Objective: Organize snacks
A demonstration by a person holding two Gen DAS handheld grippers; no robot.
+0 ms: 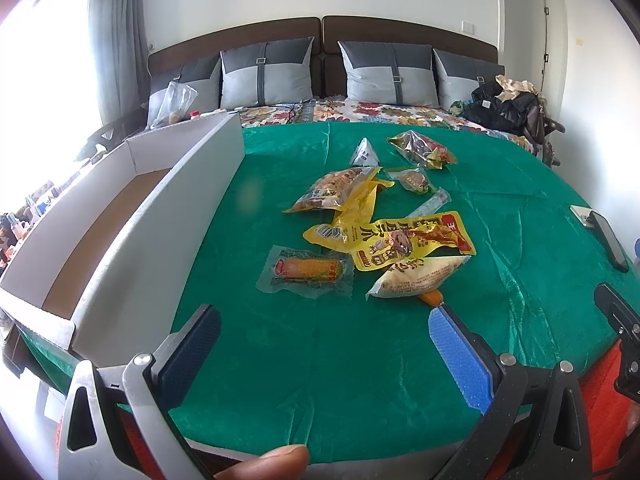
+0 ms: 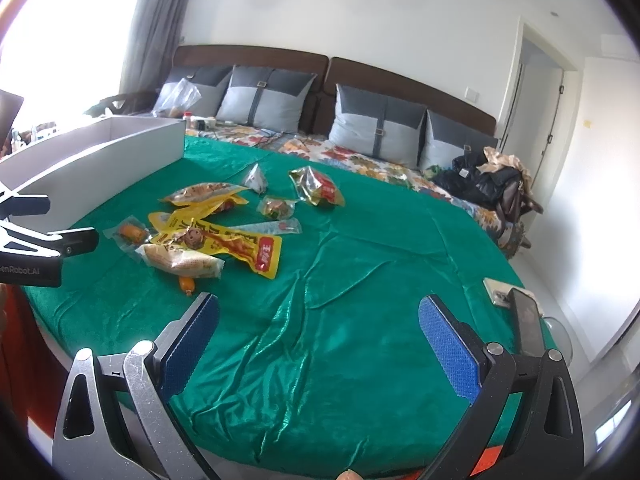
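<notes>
Hovering over green cloth on the worktop, left tool has fingers spread wide, gripping nothing. Right tool likewise spread apart and empty. Snack packets sit piled mid-cloth, ahead of both tools: yellow chicken-feet pouch, corn packet just left of it, pale packet overlapping the pouch's near edge, orange sausage poking out under it. Triangular packet and dark-red bag lie farther back. White cardboard box stands open at the cloth's left edge, well left of the pile. Phone rests at the right edge. Bed with grey pillows behind.
</notes>
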